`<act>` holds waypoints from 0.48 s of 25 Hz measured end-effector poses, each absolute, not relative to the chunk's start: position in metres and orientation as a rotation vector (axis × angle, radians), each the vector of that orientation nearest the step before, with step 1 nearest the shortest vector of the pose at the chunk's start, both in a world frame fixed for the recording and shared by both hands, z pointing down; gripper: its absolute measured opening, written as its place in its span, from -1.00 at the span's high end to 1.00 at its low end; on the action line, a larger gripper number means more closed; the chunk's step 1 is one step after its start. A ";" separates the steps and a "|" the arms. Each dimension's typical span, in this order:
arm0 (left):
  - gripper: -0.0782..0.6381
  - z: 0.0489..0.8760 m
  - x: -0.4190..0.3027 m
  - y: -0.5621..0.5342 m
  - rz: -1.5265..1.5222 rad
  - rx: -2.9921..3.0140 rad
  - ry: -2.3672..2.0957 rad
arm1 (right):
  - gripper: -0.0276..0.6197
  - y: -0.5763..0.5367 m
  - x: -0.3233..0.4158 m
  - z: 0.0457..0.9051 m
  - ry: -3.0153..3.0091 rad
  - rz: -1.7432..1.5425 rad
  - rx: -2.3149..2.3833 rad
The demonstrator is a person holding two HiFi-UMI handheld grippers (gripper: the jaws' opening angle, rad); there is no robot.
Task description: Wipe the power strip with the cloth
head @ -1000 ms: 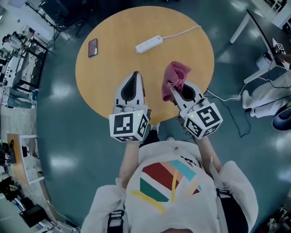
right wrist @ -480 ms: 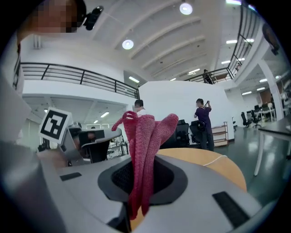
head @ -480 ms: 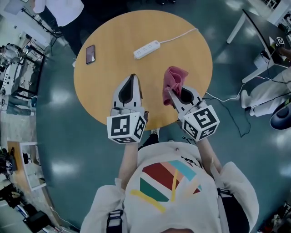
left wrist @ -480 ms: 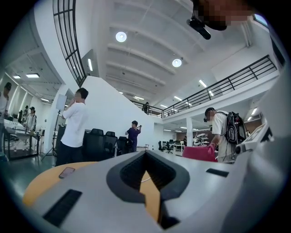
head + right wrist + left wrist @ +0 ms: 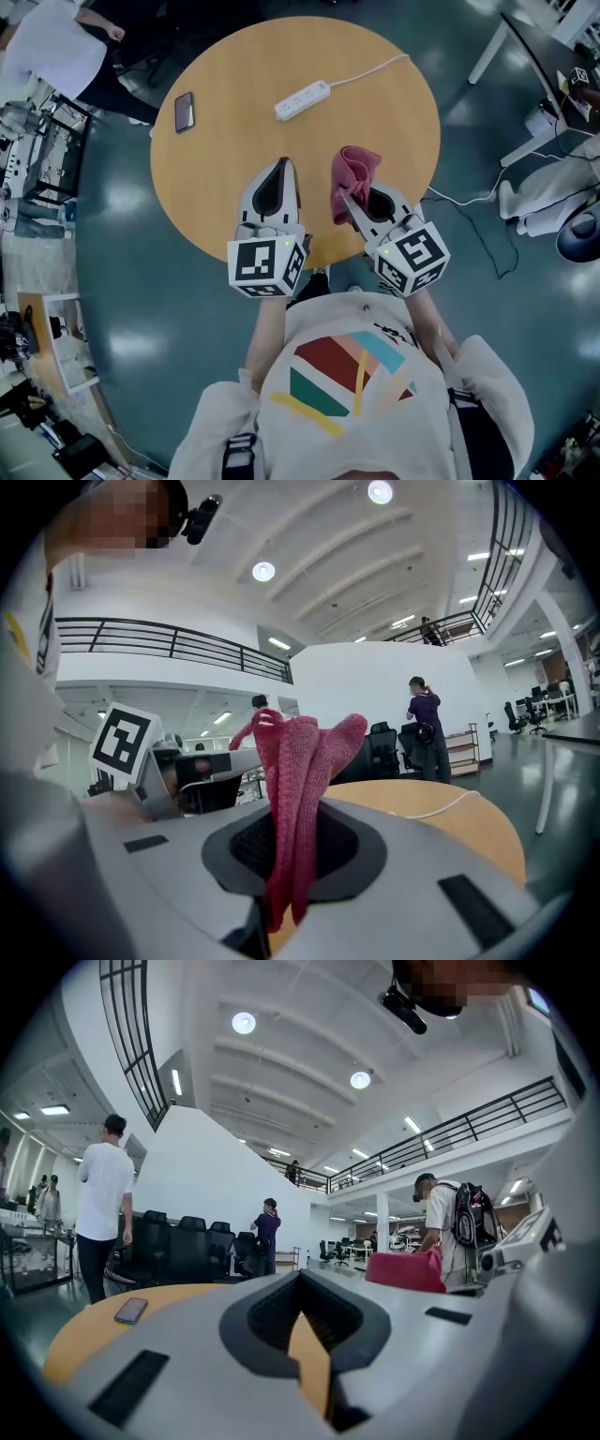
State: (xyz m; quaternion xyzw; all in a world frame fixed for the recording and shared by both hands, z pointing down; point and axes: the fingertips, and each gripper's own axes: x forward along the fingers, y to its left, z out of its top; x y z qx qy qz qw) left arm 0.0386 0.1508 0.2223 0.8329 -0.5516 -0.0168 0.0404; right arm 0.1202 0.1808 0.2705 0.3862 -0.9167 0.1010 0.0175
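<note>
Holding the cloth [image 5: 354,172] pinched in the right gripper [image 5: 351,201], centre of frame. Left gripper [image 5: 279,167] pressed together, empty. Not yet wiping: power strip [image 5: 302,98] well apart, upper centre.

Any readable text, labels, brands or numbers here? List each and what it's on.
No readable words or numbers anywhere.
Left gripper and right gripper: black-and-white square marker patterns on their cubes, not text.
Power strip, phone: any print too small to read.
Person's shirt: coloured stripes, no words.
</note>
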 end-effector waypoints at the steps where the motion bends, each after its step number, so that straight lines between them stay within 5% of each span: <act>1: 0.66 0.223 0.038 0.151 -0.043 2.558 -1.688 | 0.80 0.180 0.120 0.272 -2.841 0.314 1.201; 12: 0.66 0.226 0.037 0.156 -0.067 2.576 -1.644 | 0.80 0.180 0.125 0.285 -2.805 0.308 1.210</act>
